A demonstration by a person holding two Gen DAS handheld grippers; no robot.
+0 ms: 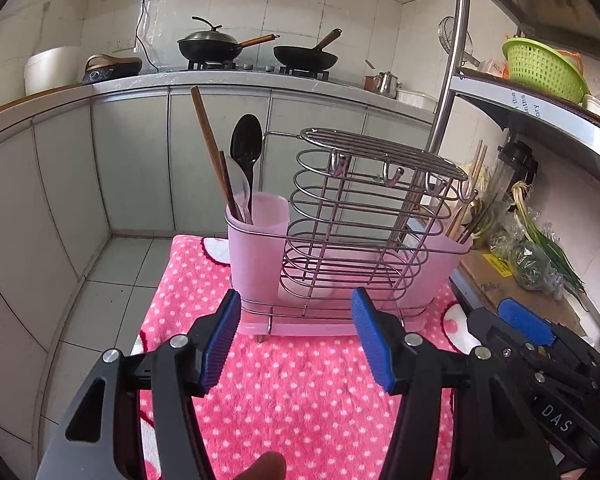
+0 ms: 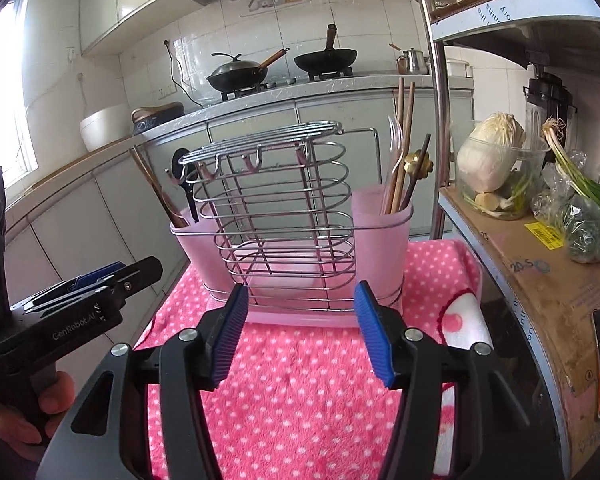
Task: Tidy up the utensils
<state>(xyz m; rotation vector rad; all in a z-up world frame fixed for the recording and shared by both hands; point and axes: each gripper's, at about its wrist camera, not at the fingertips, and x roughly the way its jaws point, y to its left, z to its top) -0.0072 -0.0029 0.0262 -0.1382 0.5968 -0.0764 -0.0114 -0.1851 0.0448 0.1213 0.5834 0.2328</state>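
A wire utensil rack (image 1: pixel 364 216) with pink cups (image 1: pixel 260 236) stands on a pink dotted towel (image 1: pixel 300 392). Its left cup holds brown chopsticks (image 1: pixel 210 148), a black spoon (image 1: pixel 246 144) and a clear spoon. Its right cup (image 2: pixel 382 232) holds chopsticks (image 2: pixel 404 140), a clear fork and a gold-headed utensil (image 2: pixel 416 162). My left gripper (image 1: pixel 296 344) is open and empty just in front of the rack. My right gripper (image 2: pixel 300 332) is open and empty, also in front of the rack. In the right wrist view the left gripper (image 2: pixel 80 292) shows at the left.
A metal shelf unit (image 2: pixel 512 272) stands right of the towel, with cabbage (image 2: pixel 490 152), green onions (image 2: pixel 580 176) and a green basket (image 1: pixel 540 68). Its steel post (image 2: pixel 436 100) rises beside the rack. A counter with two woks (image 1: pixel 216 46) runs behind. Tiled floor lies left.
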